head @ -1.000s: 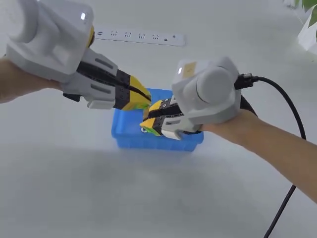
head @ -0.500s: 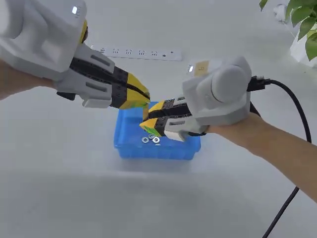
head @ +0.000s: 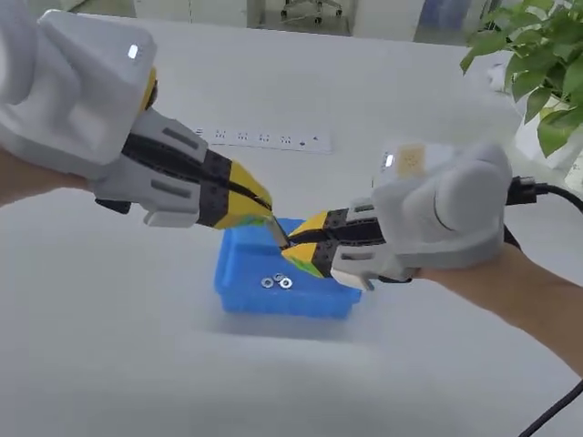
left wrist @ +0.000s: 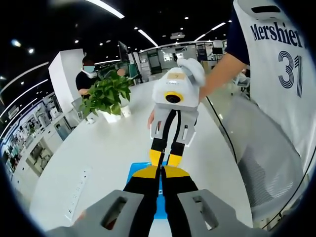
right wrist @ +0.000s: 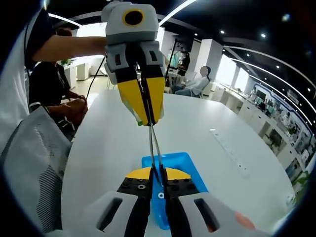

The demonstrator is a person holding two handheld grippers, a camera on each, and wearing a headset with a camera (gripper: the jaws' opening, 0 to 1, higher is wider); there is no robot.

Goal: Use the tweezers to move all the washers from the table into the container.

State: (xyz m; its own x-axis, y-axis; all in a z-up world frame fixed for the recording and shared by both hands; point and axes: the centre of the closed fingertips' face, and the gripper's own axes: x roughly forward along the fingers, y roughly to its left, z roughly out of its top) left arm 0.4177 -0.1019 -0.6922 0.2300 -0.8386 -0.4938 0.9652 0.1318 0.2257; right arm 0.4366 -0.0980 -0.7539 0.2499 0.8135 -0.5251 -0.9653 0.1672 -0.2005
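A blue container [head: 282, 302] stands on the white table with a few small washers [head: 276, 282] lying inside. Just above it my two grippers meet tip to tip. The left gripper [head: 264, 208] comes in from the left, shut on one end of the thin metal tweezers [head: 277, 233]. The right gripper [head: 293, 250] comes in from the right, shut on the tweezers' other end. In the right gripper view the tweezers [right wrist: 153, 145] run from the left gripper [right wrist: 148, 121] down between my own jaws [right wrist: 158, 174], above the container [right wrist: 185, 168]. The left gripper view shows the right gripper [left wrist: 165, 159] facing mine [left wrist: 161, 170].
A white power strip [head: 260, 138] lies on the table behind the container. A potted plant [head: 533, 64] stands at the far right. A black cable [head: 547, 191] trails from the right gripper. People sit and stand in the background of the gripper views.
The head view has tilted up. The right gripper has drawn back to the right, off the container's middle, so the washers inside have come into sight. Both grippers still hold the tweezers.
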